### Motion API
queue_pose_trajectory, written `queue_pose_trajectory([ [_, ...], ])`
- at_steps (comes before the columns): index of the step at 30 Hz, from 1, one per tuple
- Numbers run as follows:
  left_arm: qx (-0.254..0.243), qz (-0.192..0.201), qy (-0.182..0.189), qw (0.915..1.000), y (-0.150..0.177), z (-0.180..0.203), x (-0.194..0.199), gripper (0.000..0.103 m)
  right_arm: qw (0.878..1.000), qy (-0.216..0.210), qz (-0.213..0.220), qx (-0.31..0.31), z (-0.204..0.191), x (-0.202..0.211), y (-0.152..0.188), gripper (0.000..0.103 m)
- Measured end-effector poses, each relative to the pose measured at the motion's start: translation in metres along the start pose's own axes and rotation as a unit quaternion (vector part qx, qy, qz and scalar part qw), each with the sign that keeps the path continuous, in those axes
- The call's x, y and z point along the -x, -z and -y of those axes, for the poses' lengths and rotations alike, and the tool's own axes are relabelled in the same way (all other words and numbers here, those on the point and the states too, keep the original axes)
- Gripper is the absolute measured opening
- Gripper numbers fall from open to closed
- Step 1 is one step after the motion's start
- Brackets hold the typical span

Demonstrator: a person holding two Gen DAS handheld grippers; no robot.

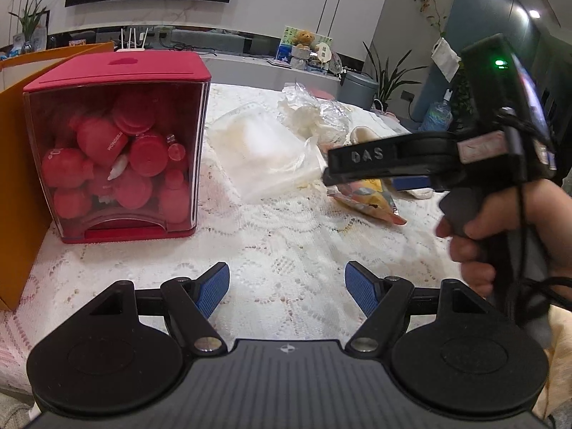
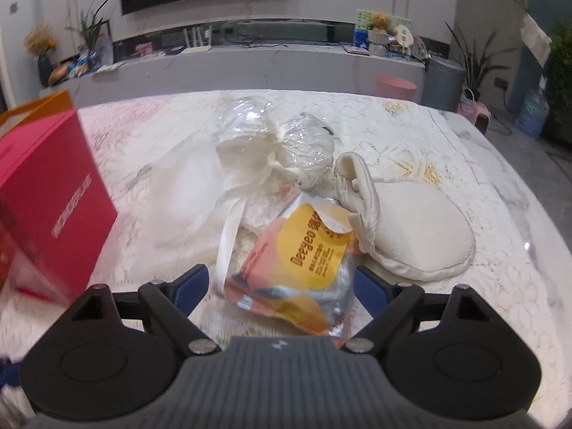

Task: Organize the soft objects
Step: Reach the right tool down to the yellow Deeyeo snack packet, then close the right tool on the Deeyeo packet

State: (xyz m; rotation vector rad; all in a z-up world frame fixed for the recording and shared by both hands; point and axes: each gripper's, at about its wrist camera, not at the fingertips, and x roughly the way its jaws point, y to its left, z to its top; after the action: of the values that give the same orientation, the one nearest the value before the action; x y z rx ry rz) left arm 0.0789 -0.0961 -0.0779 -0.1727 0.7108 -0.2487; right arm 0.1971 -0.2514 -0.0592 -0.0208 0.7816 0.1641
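The yellow and pink snack packet (image 2: 304, 268) lies on the lace tablecloth (image 2: 447, 136) between the blue pads of my right claw (image 2: 279, 282), which stands wide and grips nothing. Only my right camera shows its printed face; from my left camera it (image 1: 371, 200) is half hidden under my right claw (image 1: 332, 175). My left claw (image 1: 287, 287) hangs wide open over bare lace. Just behind the packet sit a cream padded pouch (image 2: 422, 232) and a ribbon-tied clear bag (image 2: 282, 143), with a cloudy white bag (image 1: 264, 150) near. The red box (image 1: 121, 143) stands left, blurred in my right view.
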Motion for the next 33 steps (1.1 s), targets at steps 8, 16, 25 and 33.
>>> queue_pose_trajectory([
  [8,-0.011,0.000,0.012,0.9999,0.000,0.003,0.000,0.087,1.000,-0.001,-0.014,0.011,-0.005,-0.021,0.000,0.087],
  [16,-0.023,0.004,0.017,0.9996,-0.004,0.004,0.001,0.087,0.996,0.022,-0.010,0.088,-0.017,-0.019,0.007,0.072],
  [25,-0.002,0.009,0.023,0.9997,-0.010,-0.008,0.005,0.087,0.989,0.024,-0.024,0.145,-0.026,-0.007,0.011,0.050],
  [33,-0.024,0.016,0.032,0.9991,-0.007,0.003,0.011,0.087,0.975,0.003,-0.103,0.195,-0.023,0.018,0.026,0.028],
])
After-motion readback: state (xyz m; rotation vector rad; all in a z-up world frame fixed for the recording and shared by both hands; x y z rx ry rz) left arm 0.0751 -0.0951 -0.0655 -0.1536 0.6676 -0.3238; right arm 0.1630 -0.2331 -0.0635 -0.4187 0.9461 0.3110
